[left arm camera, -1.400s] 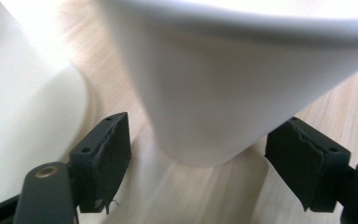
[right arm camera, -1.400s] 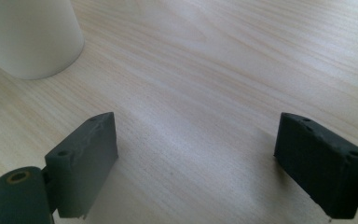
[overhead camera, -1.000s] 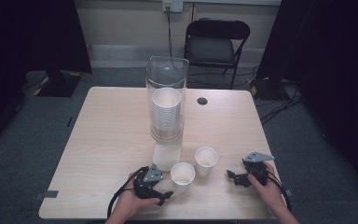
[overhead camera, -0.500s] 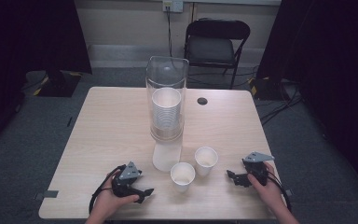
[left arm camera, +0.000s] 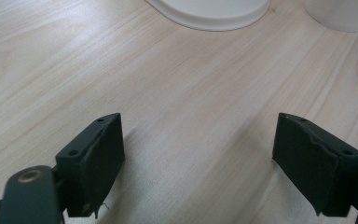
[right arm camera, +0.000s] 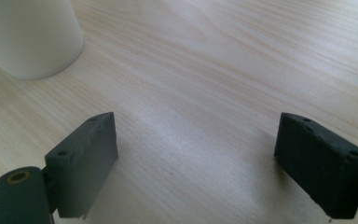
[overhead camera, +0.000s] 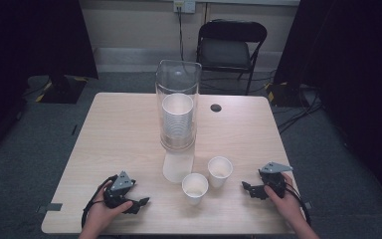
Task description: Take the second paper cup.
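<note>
Two white paper cups stand upright near the table's front: one [overhead camera: 195, 187] closer to me and another [overhead camera: 220, 171] just behind and right of it. My left gripper [overhead camera: 142, 203] lies on the table left of the near cup and well apart from it. Its jaws have just been opening and stand open on bare wood, as the left gripper view [left arm camera: 198, 168] shows. My right gripper [overhead camera: 246, 188] rests right of the cups, open and holding nothing [right arm camera: 198, 163], with a cup's wall [right arm camera: 28, 32] off to its left.
A clear tube dispenser [overhead camera: 178, 107] holding a stack of white cups stands mid-table on a white base [overhead camera: 177, 167]. A small black disc [overhead camera: 216, 107] lies behind it. A folding chair [overhead camera: 231, 47] stands beyond the wooden table [overhead camera: 119, 134].
My left gripper has drawn away to the left from the near cup, which stays standing on the table. The right gripper has not moved.
</note>
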A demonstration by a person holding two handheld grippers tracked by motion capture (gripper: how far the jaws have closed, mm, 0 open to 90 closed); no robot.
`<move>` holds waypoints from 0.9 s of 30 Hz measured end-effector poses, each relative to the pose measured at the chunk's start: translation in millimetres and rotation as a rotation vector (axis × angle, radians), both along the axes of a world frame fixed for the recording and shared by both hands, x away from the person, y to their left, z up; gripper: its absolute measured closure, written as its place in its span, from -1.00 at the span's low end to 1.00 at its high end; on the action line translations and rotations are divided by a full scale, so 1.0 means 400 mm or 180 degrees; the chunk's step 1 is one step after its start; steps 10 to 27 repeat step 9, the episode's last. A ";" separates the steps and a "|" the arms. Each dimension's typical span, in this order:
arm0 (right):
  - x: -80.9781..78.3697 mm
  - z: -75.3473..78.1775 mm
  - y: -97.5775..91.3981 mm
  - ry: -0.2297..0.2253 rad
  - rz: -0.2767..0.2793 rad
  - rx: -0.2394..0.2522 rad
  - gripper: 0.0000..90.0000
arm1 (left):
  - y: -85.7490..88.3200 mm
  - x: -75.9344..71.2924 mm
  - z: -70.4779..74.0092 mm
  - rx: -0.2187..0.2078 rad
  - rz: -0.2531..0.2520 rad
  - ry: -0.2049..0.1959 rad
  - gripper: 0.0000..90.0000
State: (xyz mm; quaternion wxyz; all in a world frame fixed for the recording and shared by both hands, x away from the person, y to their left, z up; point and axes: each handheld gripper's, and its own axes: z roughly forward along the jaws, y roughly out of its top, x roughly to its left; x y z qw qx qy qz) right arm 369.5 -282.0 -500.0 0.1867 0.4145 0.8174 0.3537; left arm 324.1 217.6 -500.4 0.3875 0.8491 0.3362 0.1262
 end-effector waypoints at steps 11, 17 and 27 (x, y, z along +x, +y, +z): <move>-0.005 0.000 -0.003 0.0001 -0.0028 -0.0004 -0.72 | -0.007 0.000 -0.004 0.0127 -0.0009 -0.0062 -0.74; -0.005 0.000 -0.003 0.0001 -0.0028 -0.0004 -0.72 | -0.007 0.000 -0.004 0.0127 -0.0009 -0.0062 -0.74; -0.005 0.000 -0.003 0.0001 -0.0028 -0.0004 -0.72 | -0.007 0.000 -0.004 0.0127 -0.0009 -0.0062 -0.74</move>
